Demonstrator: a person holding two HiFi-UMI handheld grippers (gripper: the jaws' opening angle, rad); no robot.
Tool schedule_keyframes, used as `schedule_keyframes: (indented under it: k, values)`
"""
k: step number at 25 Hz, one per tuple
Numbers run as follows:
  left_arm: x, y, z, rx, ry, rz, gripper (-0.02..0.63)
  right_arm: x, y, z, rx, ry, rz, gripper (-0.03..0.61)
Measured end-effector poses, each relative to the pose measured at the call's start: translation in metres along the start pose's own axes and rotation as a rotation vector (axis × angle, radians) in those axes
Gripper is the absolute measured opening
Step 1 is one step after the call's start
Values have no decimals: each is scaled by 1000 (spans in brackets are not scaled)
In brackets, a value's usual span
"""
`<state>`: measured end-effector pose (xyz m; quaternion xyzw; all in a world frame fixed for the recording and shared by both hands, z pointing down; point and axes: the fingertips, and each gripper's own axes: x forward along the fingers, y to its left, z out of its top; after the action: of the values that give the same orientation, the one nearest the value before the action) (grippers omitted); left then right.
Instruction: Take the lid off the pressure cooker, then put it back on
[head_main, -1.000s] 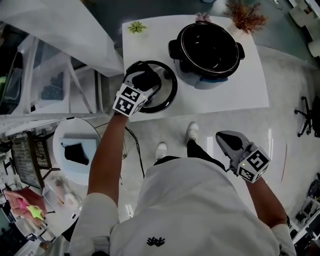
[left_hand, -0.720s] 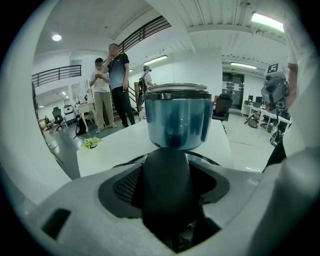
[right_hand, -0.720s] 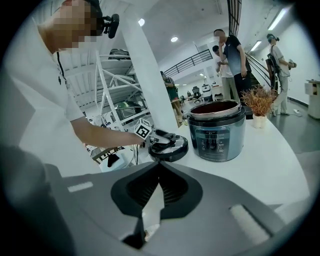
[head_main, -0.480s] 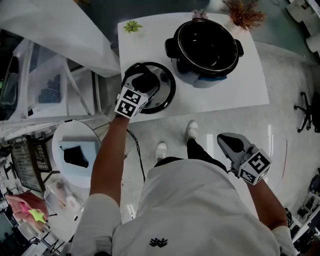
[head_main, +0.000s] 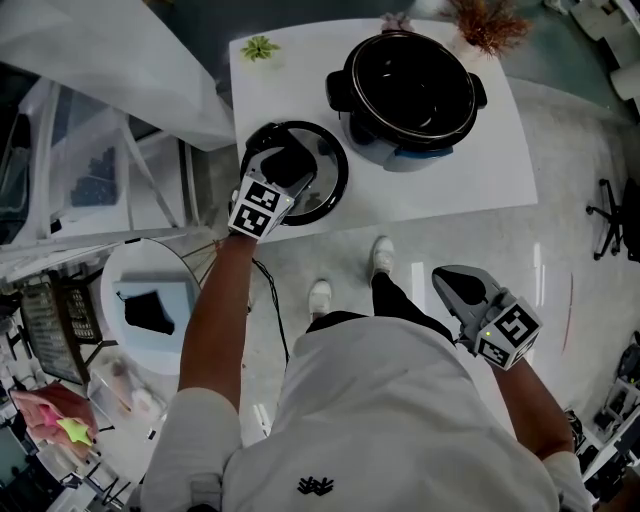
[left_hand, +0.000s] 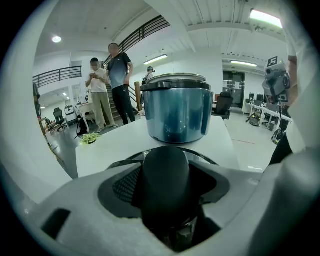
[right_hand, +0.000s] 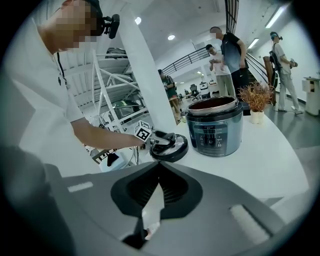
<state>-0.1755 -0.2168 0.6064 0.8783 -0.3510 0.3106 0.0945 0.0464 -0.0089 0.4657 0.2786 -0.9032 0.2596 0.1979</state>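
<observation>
The black round lid (head_main: 327, 183) lies on the white table (head_main: 480, 180) near its front left edge. My left gripper (head_main: 290, 160) is shut on the lid's black handle (left_hand: 165, 185), which fills the gap between the jaws. The open pressure cooker (head_main: 410, 90), blue-grey with a dark inner pot, stands behind and to the right of the lid; the left gripper view shows the cooker (left_hand: 176, 112) straight ahead. My right gripper (head_main: 455, 285) hangs off the table by my right side, shut on nothing, its tips meeting (right_hand: 157, 162). From there the lid (right_hand: 170, 147) and cooker (right_hand: 215, 127) are both visible.
A small green plant (head_main: 258, 47) and a dried reddish plant (head_main: 490, 25) stand at the table's back edge. A round white stand (head_main: 150, 300) sits on the floor to the left, an office chair (head_main: 615, 220) to the right. People (left_hand: 107, 85) stand far behind the table.
The left gripper keeps its hold on the lid's handle at the same spot on the table. The right gripper has not moved. Only the head view has shifted a little.
</observation>
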Motion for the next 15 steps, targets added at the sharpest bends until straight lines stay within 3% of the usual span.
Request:
schedule_keyframes:
  k: [15]
  values:
    - [-1, 2, 4, -23, -29, 21, 311, 4, 0, 0, 8, -7, 8, 11]
